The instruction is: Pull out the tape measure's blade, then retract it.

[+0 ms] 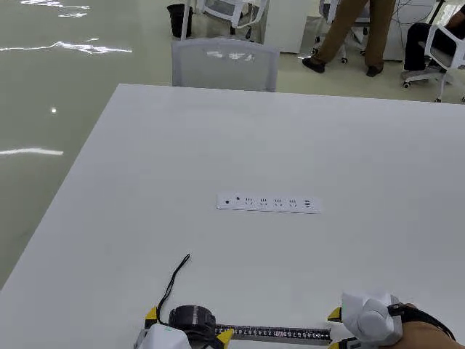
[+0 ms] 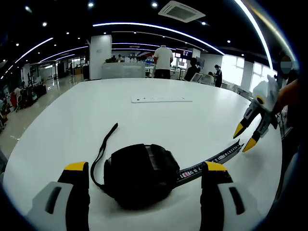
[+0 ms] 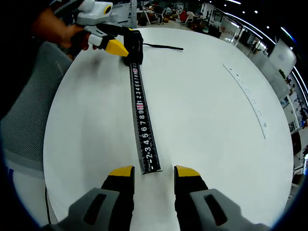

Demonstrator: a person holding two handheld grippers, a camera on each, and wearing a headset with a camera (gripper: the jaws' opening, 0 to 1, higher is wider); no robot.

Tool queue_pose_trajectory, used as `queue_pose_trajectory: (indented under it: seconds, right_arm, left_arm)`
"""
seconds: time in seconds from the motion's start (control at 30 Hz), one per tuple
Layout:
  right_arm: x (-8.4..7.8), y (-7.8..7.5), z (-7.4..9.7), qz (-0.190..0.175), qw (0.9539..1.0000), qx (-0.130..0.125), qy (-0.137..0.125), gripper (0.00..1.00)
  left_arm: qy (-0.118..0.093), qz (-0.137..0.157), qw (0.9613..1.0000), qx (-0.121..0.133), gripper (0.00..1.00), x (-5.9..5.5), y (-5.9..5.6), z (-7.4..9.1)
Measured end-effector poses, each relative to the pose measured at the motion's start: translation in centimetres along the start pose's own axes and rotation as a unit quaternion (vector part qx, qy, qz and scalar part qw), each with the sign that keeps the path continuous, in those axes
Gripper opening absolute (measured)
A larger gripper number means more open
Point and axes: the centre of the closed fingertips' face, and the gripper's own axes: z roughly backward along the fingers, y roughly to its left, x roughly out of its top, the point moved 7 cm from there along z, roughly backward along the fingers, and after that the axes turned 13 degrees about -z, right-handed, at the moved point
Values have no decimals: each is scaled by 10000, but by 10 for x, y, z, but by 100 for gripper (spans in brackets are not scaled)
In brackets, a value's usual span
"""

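Observation:
A black tape measure point(image 1: 192, 318) point(image 2: 139, 175) point(image 3: 133, 45) lies at the near edge of the white table point(image 1: 254, 138). Its blade point(image 1: 276, 334) point(image 2: 214, 161) point(image 3: 143, 122) is drawn out to the right and lies flat. My left gripper point(image 1: 188, 325) point(image 2: 144, 167) point(image 3: 126, 45) is open; its jaws straddle the case with a small gap on each side. My right gripper point(image 1: 334, 329) point(image 2: 244, 137) point(image 3: 153, 172) is open, with the blade's end hook just ahead of its jaws and not held. The case's black wrist strap point(image 1: 174, 280) point(image 2: 103, 147) trails away across the table.
A white power strip point(image 1: 268, 203) point(image 2: 161, 99) lies flat mid-table. A grey chair point(image 1: 224, 64) stands at the far edge. People stand and sit beyond it point(image 1: 356, 29). The table's left edge point(image 1: 58, 211) drops to a glossy floor.

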Motion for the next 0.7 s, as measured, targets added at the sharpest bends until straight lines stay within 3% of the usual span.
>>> queue_pose_trajectory:
  seconds: [0.1, 0.2, 0.23, 0.27, 0.47, 0.5, 0.53, 0.7]
  right_arm:
    - [4, 3, -3, 167, 9998, 64, 111, 30]
    - [3, 2, -5, 54, 9997, 97, 230, 21]
    - [4, 6, -4, -86, 9994, 267, 184, 18]
    - [3, -1, -6, -85, 9996, 189, 183, 17]
    - [1, -4, -10, -49, 9992, 230, 331, 16]
    - [1, -5, -10, -114, 9990, 231, 359, 15]
    - [0, -7, -12, -400, 9981, 246, 393, 15]
    - [2, -6, -12, -226, 9981, 247, 515, 15]
  left_arm:
    - [28, 10, 10000, -17, 94, -1, 0, -1]
    - [44, 12, 10000, 12, 94, -2, 1, -2]
    - [51, 30, 10000, 19, 93, -1, 1, -1]
    - [53, 51, 10000, 31, 93, -1, 1, -1]
    - [78, 94, 9999, 66, 91, -3, 1, -1]
    - [81, 117, 9999, 67, 90, -4, 1, -3]
    - [81, 215, 9997, 68, 88, -5, 0, -4]
    - [10, 410, 9990, 188, 80, -1, -3, -5]
